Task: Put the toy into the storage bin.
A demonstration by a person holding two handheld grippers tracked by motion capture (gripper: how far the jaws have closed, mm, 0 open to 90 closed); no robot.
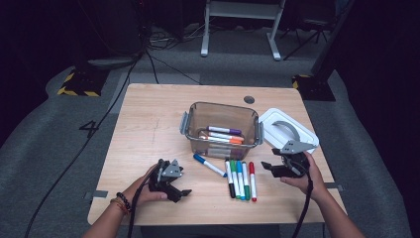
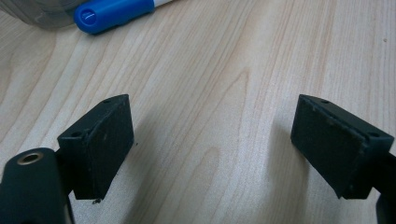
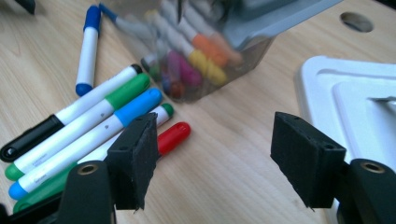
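Right gripper [image 3: 215, 158] wide open, empty, just beside red-capped marker [image 3: 173, 136]; left gripper [image 2: 212, 140] jaws apart, empty, over bare wooden table [image 2: 224, 70].

A light wooden table [image 1: 148, 134] with a round hole near its far edge carries a clear plastic bin [image 1: 221, 130], a white lid [image 1: 288, 130] just right of it, a lone blue-capped marker [image 1: 209, 165], and a row of five markers [image 1: 241, 179] side by side.
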